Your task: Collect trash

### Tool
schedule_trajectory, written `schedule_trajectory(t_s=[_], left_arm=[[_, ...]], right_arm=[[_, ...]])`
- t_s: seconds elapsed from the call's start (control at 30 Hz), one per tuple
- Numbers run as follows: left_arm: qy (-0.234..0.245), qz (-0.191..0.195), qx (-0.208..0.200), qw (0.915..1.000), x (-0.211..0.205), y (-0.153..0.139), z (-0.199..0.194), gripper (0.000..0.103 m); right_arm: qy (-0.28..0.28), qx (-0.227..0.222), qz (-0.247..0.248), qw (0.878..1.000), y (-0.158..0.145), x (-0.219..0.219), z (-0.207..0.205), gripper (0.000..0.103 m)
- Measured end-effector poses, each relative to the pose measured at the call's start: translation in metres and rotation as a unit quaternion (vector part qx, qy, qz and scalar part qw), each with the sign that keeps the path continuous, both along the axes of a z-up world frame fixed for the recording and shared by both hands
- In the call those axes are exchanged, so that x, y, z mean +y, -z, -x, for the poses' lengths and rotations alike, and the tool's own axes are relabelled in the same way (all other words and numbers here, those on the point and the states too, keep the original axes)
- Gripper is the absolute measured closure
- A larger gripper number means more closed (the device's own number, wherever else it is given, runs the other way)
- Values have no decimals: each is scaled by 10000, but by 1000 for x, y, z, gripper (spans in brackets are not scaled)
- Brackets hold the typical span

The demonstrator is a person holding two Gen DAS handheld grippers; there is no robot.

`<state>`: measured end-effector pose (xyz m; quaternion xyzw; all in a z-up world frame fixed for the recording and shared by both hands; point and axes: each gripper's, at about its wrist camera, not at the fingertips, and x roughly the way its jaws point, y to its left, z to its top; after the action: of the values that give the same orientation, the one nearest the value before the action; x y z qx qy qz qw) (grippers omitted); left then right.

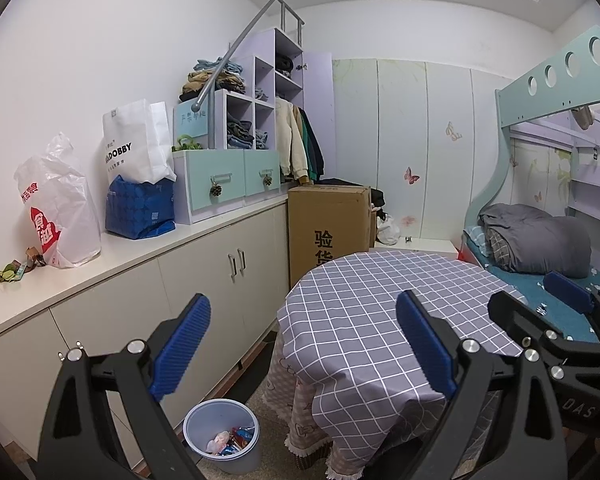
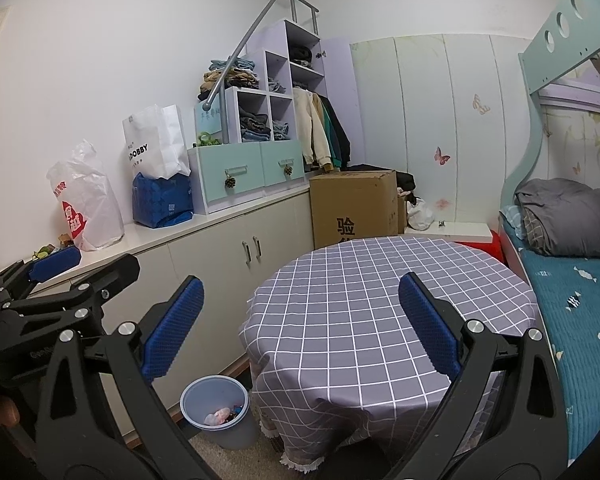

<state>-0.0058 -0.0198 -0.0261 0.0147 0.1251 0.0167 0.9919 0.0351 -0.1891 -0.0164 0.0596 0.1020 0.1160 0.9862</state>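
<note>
Both tools are sitting wide apart and holding nothing: the left black gripper with blue ribbed pads [image 1: 304,344] and the right black gripper with blue ribbed pads [image 2: 300,324]. They are hanging above the near edge of the round table with the grey checked cloth [image 2: 380,280], whose top is looking bare. Beside the table, down on the floor, the pale blue plastic bin [image 1: 222,436] is already holding colourful wrappers. So the job is looking nearly done. I am seeing no more trash on the table.
</note>
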Motion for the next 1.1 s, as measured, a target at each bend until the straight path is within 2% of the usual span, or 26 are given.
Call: schedule_trajectory(t_s=[1.1], left_arm=[[12,-29,77,10000,7,4,-4,11]], right_arm=[[-11,95,4,10000,4,-1,-2,7]])
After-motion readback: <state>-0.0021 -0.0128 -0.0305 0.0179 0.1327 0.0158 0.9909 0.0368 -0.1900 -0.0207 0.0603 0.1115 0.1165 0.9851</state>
